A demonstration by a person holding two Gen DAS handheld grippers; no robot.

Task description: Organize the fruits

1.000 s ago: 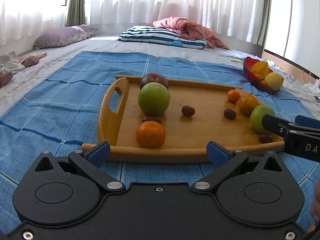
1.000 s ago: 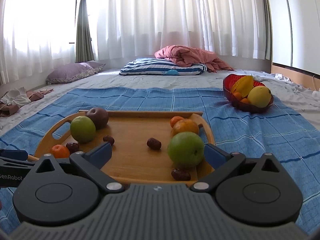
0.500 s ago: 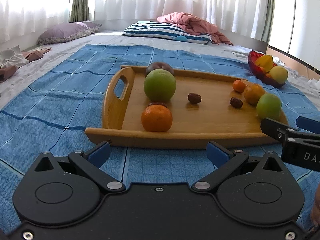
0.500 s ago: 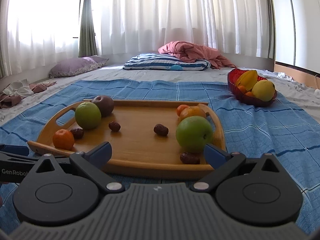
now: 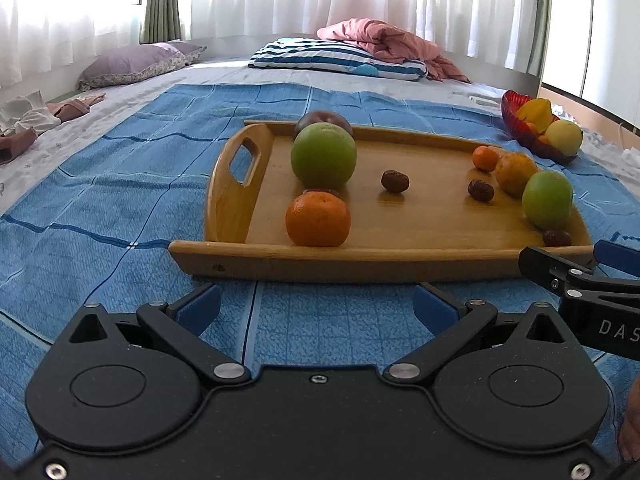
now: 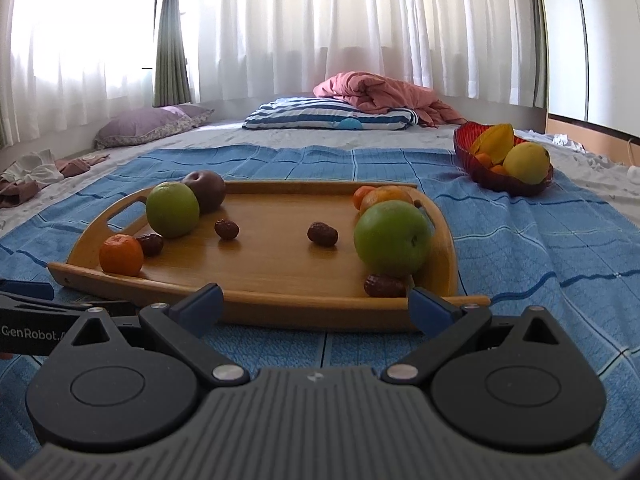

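A wooden tray lies on a blue blanket and carries fruit. Near its left handle are a green apple, a dark red apple behind it and an orange. At its right end sit another green apple, two small oranges and several brown dates. My left gripper is open and empty, just short of the tray's near rim. My right gripper is open and empty too, before the tray's right end.
A red bowl with yellow fruit stands on the blanket, right of the tray and farther back. A striped pillow, a pink quilt and a purple pillow lie at the back. Clothes are heaped at far left.
Both grippers have drawn back and lowered, so the whole tray now lies ahead of their fingers. The fruit has not moved.
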